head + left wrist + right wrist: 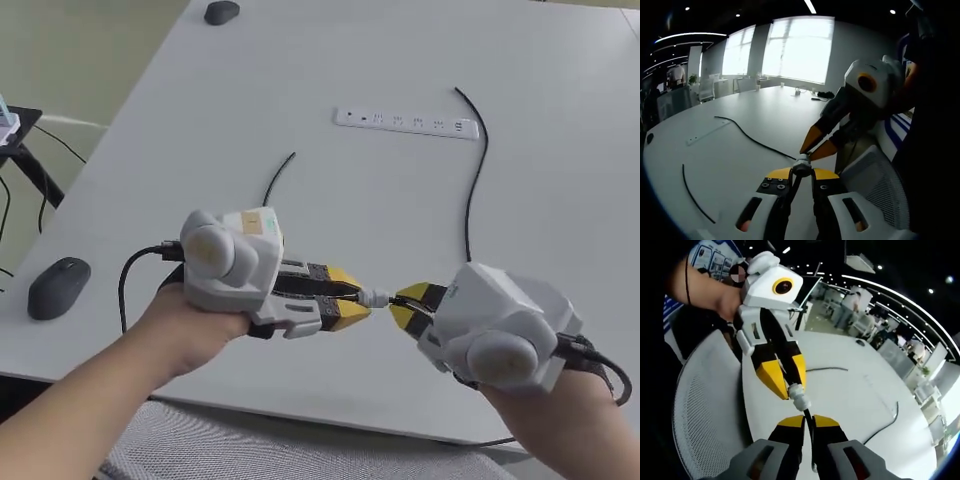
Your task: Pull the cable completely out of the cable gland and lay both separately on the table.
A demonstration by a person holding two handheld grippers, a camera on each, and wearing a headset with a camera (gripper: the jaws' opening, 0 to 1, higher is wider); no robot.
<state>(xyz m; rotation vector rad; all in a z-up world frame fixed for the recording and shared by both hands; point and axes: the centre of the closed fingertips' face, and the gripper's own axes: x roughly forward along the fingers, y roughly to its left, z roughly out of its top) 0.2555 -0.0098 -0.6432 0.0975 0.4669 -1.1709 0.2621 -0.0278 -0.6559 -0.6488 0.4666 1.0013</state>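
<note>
A small grey-white cable gland (375,297) hangs in the air just above the near edge of the white table (330,200), between the two grippers. My left gripper (358,305) comes in from the left and is shut on the gland (801,165). Facing it from the right, my right gripper (400,300) is shut on the thin black cable (809,424) that leaves the gland (799,395) and runs down between its yellow tips. The two pairs of tips almost touch.
A white power strip (405,122) with a black cord (472,190) lies farther back on the table. A short loose black cable (278,178) lies at mid-table. One dark mouse (58,287) sits at the left edge, another (221,12) at the far end. A mesh chair (250,440) stands below.
</note>
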